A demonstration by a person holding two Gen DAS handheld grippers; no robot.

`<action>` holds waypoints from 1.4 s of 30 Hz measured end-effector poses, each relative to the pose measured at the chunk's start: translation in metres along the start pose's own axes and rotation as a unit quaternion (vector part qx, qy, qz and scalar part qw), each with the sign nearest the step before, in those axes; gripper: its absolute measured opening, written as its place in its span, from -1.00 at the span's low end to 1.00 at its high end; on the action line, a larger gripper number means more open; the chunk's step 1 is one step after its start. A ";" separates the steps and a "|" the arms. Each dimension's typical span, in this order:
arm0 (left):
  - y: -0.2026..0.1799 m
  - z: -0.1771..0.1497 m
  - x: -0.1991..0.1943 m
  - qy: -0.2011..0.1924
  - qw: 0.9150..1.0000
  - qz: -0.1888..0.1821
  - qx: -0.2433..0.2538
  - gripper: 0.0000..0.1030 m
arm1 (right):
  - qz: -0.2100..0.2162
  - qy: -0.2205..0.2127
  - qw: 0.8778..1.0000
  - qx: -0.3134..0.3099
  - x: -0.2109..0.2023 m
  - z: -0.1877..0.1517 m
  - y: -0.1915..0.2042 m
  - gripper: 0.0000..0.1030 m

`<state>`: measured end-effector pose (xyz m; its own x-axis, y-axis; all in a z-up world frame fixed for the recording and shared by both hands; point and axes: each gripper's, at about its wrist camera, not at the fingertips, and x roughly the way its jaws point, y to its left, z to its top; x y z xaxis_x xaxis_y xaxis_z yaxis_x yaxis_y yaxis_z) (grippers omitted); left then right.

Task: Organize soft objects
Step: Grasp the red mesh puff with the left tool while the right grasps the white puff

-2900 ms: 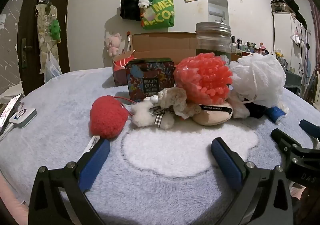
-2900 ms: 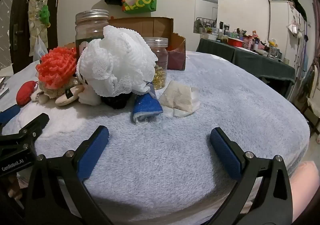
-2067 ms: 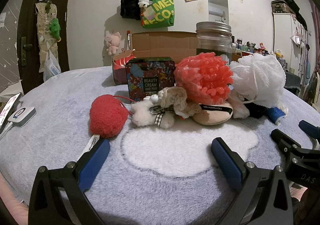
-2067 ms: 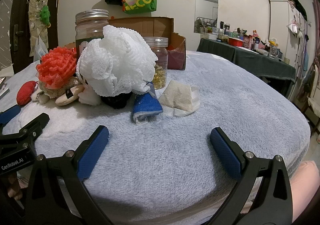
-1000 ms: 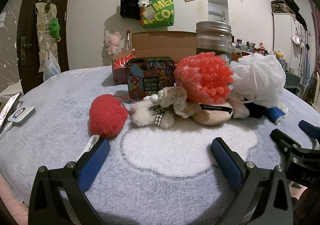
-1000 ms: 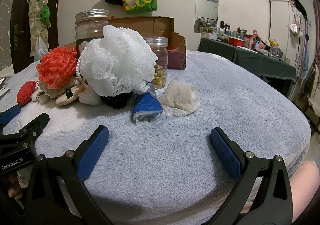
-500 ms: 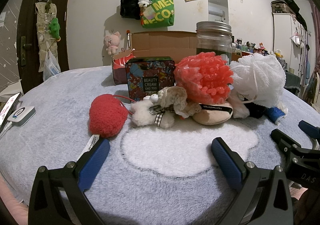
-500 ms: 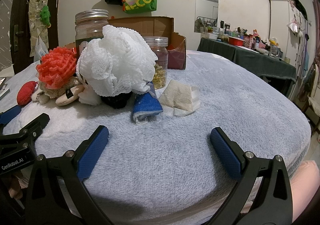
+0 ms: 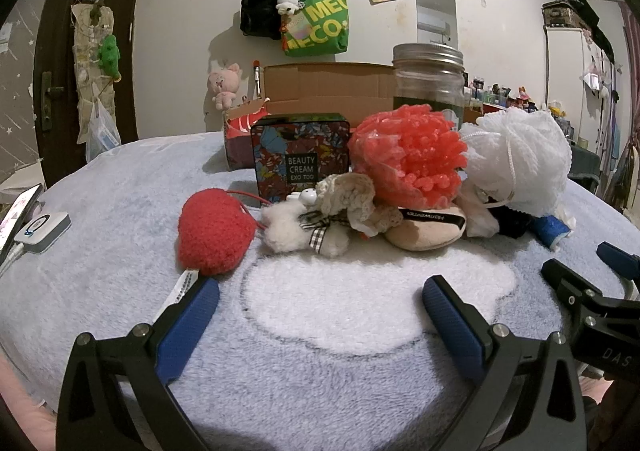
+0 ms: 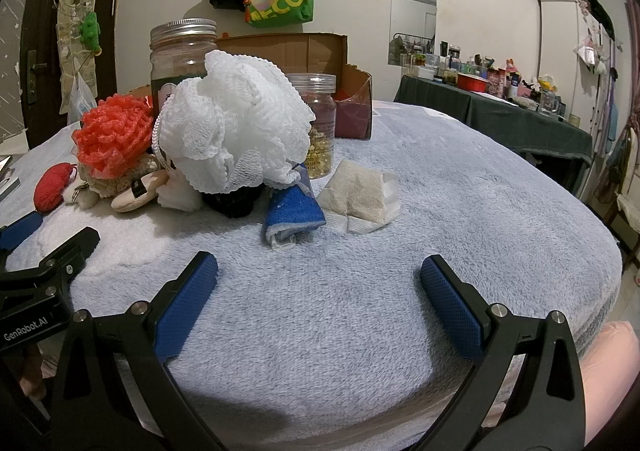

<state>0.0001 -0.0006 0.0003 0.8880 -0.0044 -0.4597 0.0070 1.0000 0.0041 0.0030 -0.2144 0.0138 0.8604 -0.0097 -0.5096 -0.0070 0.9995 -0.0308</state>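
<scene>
Left tongs (image 9: 320,307): spread wide, empty, low over blanket (image 9: 120,179). Right tongs (image 10: 319,278): spread wide, empty. Pile ahead, touching: red knit heart (image 9: 216,237), plush toy (image 9: 304,229), red puff (image 9: 408,155), white puff (image 10: 236,127), blue cloth (image 10: 294,217). Tin (image 9: 300,155) and jar (image 9: 428,75) behind.

Dim indoor light, soft shadows falling toward the camera, sharp focus, strong fisheye bending and dark vignetted corners
</scene>
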 end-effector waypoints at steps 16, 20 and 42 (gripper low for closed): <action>-0.019 0.059 -0.028 -0.047 0.996 -0.050 0.056 1.00 | 0.050 -0.040 0.998 -0.018 -0.020 0.041 -0.001 1.00; -0.018 0.079 -0.020 -0.034 0.994 -0.079 0.063 1.00 | 0.086 -0.050 0.995 -0.013 -0.020 0.062 -0.005 1.00; -0.021 0.101 0.035 0.067 0.985 -0.138 0.073 0.89 | 0.260 0.078 0.962 -0.008 0.052 0.103 -0.017 1.00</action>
<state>0.0774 -0.0224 0.0737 0.7739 -0.2651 -0.5752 0.3150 0.9490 -0.0136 0.1003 -0.2290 0.0768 0.6522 0.4859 -0.5819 -0.4242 0.8701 0.2510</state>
